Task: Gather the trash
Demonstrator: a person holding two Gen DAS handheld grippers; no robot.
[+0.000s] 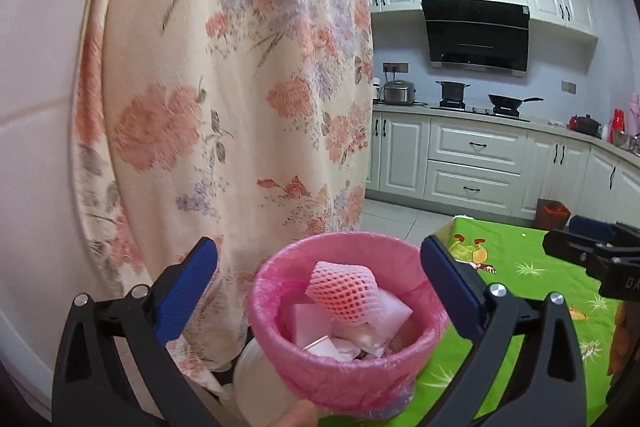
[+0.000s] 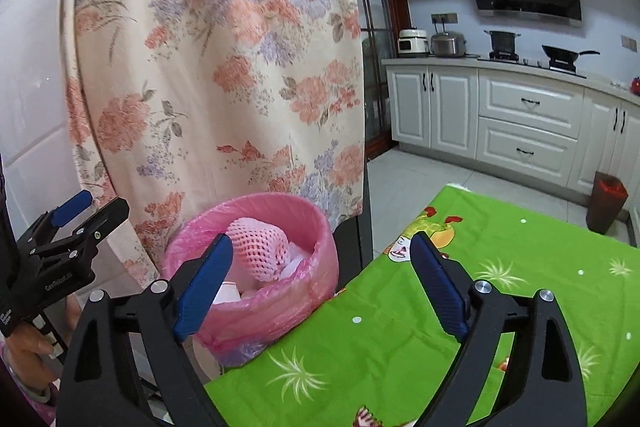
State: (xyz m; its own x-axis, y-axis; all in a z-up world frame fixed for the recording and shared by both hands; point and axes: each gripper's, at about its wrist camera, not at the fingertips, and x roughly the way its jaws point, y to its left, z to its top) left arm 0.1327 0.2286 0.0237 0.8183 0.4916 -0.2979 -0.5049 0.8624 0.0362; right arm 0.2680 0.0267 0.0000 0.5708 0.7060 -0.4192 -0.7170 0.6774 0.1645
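Observation:
A small bin lined with a pink bag (image 1: 352, 363) stands at the corner of the green table; it also shows in the right wrist view (image 2: 264, 311). Inside lie a pink foam fruit net (image 1: 344, 291) (image 2: 260, 247) and white paper scraps (image 1: 320, 323). My left gripper (image 1: 320, 287) is open and empty, its fingers either side of the bin above it. My right gripper (image 2: 320, 279) is open and empty, hovering over the bin's right edge and the table. Each gripper shows in the other's view: the right (image 1: 592, 247), the left (image 2: 76, 223).
The table wears a green cartoon cloth (image 2: 480, 287). A floral curtain (image 1: 224, 87) hangs close behind the bin. Kitchen cabinets, a stove with pans (image 1: 508, 103) and a brown floor bin (image 2: 606, 203) stand farther back. A white cup-like object (image 1: 260, 383) sits beside the bin.

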